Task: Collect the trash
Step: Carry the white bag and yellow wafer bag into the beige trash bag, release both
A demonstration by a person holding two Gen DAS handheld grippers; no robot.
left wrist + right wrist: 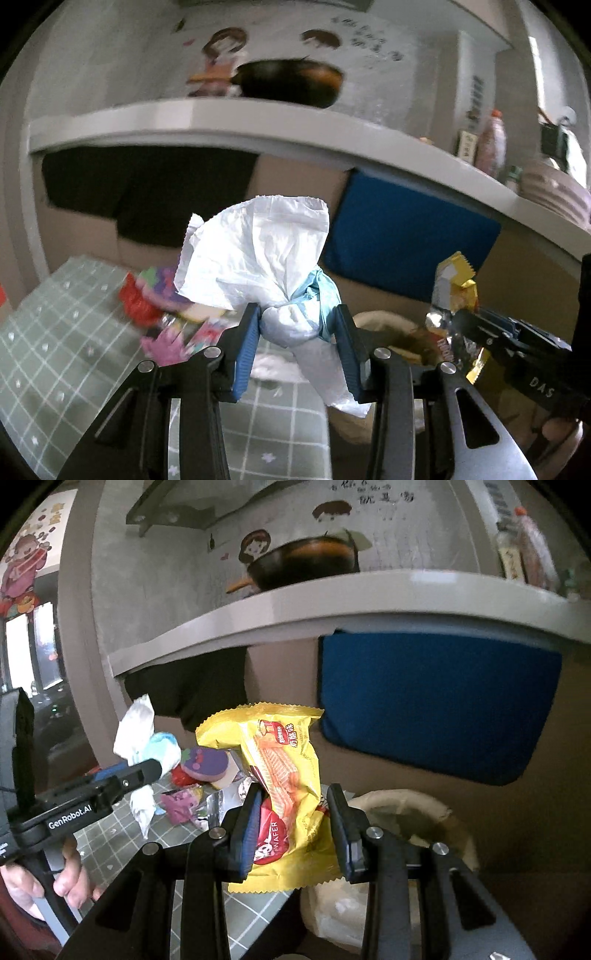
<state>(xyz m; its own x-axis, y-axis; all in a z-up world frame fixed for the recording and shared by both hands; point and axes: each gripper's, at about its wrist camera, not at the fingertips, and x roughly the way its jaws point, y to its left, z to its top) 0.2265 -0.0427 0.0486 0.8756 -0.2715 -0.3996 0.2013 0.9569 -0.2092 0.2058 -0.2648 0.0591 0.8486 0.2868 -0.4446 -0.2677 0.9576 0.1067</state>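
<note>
Left gripper (297, 328): fingers (245, 341) clamped partway on a crumpled white tissue wad (258, 251) with a pale blue piece, held above the checked tabletop (55, 350). Right gripper (291, 821): fingers (249, 827) pinched on a yellow wafer wrapper (284, 775), creased, red label seen, held near the lined bin (413, 812). More wrappers (199, 771) are left on the tabletop.
</note>
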